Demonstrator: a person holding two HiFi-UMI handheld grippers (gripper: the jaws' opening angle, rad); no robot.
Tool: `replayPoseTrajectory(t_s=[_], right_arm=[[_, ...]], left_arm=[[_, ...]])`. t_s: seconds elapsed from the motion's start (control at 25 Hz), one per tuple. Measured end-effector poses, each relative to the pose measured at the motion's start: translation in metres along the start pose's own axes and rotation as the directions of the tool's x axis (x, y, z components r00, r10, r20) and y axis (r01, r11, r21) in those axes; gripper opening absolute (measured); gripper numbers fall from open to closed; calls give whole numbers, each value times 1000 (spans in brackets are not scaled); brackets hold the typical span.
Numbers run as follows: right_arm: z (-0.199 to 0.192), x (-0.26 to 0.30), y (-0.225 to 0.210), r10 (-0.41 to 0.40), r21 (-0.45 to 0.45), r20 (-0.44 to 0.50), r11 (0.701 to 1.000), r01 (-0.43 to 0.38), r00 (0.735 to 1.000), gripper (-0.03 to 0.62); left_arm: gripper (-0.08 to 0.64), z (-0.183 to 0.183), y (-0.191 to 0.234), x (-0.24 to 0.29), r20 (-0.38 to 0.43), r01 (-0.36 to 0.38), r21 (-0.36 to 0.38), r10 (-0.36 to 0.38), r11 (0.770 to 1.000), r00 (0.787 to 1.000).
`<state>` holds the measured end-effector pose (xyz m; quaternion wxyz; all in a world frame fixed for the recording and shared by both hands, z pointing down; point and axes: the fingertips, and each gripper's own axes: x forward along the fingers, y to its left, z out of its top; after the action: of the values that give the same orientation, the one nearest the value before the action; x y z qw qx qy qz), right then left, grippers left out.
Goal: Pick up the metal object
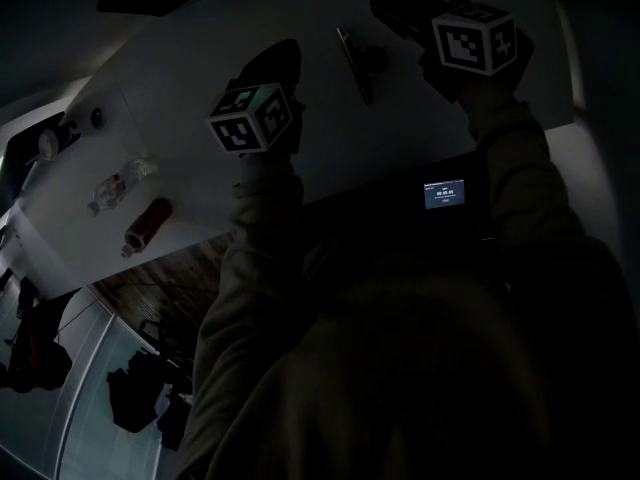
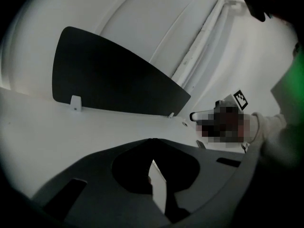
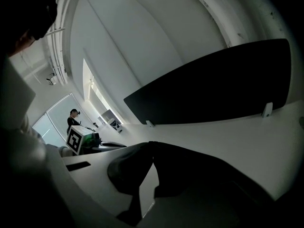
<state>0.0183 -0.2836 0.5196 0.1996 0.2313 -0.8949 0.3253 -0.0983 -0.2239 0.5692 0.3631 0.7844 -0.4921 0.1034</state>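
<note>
The metal object [image 1: 355, 63], a thin long shiny piece, lies on the white table [image 1: 180, 78] between my two grippers. My left gripper [image 1: 288, 50] hangs over the table to its left, marker cube toward me. My right gripper [image 1: 385, 8] is to the object's right, at the far side of the table. In the left gripper view the left gripper [image 2: 152, 140] has its jaw tips together and nothing between them. The right gripper [image 3: 151, 144] looks the same in its own view, shut and empty. Neither touches the metal object.
A clear plastic bottle [image 1: 118, 186] and a reddish cylinder [image 1: 148, 223] lie near the table's left front edge. A black divider panel [image 2: 109, 80] stands along the table's far side. A small lit screen [image 1: 444, 194] glows below the table edge. The room is dim.
</note>
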Motion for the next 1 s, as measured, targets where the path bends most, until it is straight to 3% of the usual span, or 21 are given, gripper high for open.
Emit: replayPoseTrajectory(t_s=[0.76, 0.8, 0.84, 0.88, 1.0], right_arm=[[-88, 16, -28, -36, 105, -92, 993, 46, 995, 21], [-95, 17, -29, -22, 116, -102, 993, 34, 995, 43], [-102, 19, -29, -3, 131, -109, 991, 17, 994, 122], [-109, 20, -30, 10, 146, -119, 989, 7, 993, 157], [-131, 24, -35, 12, 185, -160, 983, 18, 987, 178]], left_arm=[[5, -73, 4, 21, -91, 17, -68, -24, 998, 996], [5, -75, 5, 22, -92, 18, -71, -25, 997, 995], [5, -76, 4, 23, -94, 21, -71, -28, 997, 995], [5, -78, 3, 24, -97, 25, -68, -31, 997, 995], [5, -82, 3, 27, -108, 28, -67, -35, 997, 994]])
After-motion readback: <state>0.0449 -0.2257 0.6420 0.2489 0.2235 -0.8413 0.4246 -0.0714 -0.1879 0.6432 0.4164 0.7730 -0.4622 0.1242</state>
